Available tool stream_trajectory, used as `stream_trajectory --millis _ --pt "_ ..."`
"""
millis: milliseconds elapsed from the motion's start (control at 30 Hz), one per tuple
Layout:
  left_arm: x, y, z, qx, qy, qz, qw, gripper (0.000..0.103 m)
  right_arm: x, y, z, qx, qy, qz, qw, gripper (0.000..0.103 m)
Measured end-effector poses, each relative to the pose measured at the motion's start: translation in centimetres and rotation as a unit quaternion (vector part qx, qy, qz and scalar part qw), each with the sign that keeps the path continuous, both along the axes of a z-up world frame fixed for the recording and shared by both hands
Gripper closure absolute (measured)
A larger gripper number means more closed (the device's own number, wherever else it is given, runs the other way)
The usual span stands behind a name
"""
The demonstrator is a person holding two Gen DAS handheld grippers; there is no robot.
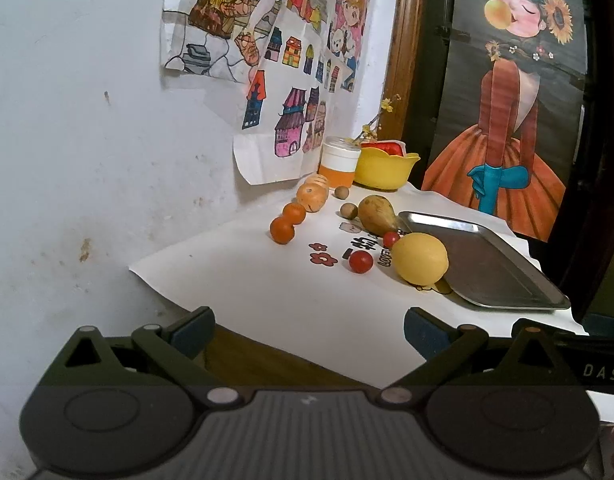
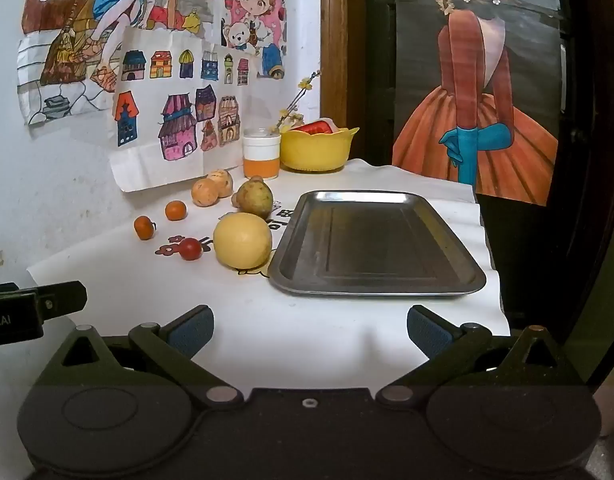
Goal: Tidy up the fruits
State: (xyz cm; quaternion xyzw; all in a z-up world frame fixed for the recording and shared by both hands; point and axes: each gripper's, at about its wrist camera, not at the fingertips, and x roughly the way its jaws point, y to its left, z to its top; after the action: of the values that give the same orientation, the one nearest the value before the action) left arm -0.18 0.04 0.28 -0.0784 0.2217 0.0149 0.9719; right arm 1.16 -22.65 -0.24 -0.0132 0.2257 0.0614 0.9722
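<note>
A large yellow lemon (image 1: 421,258) (image 2: 243,246) lies beside the left rim of an empty steel tray (image 1: 503,280) (image 2: 379,244). Behind it rests a brownish pear (image 1: 377,214) (image 2: 255,199). A red cherry tomato (image 1: 361,261) (image 2: 191,248) sits left of the lemon; another (image 1: 391,239) is behind it. Two small oranges (image 1: 283,230) (image 2: 175,210) and pale orange fruits (image 1: 313,196) (image 2: 205,191) line the wall. My left gripper (image 1: 309,334) hangs open at the table's near left corner. My right gripper (image 2: 309,330) is open in front of the tray, holding nothing.
A white and orange jar (image 1: 339,162) (image 2: 261,154) and a yellow bowl (image 1: 385,170) (image 2: 317,150) with something red inside stand at the back. Two small brown nuts (image 1: 348,210) lie near the pear. Drawings hang on the wall (image 1: 87,120) at left. The table ends at right by a dark poster.
</note>
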Motion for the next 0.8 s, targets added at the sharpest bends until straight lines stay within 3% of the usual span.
stream_trajectory --millis 800 --pt "-0.36 -0.53 -0.36 -0.002 0.000 -0.004 1.0000 0.001 0.03 0.13 0.01 -0.001 0.001 0.000 1.000 0.001"
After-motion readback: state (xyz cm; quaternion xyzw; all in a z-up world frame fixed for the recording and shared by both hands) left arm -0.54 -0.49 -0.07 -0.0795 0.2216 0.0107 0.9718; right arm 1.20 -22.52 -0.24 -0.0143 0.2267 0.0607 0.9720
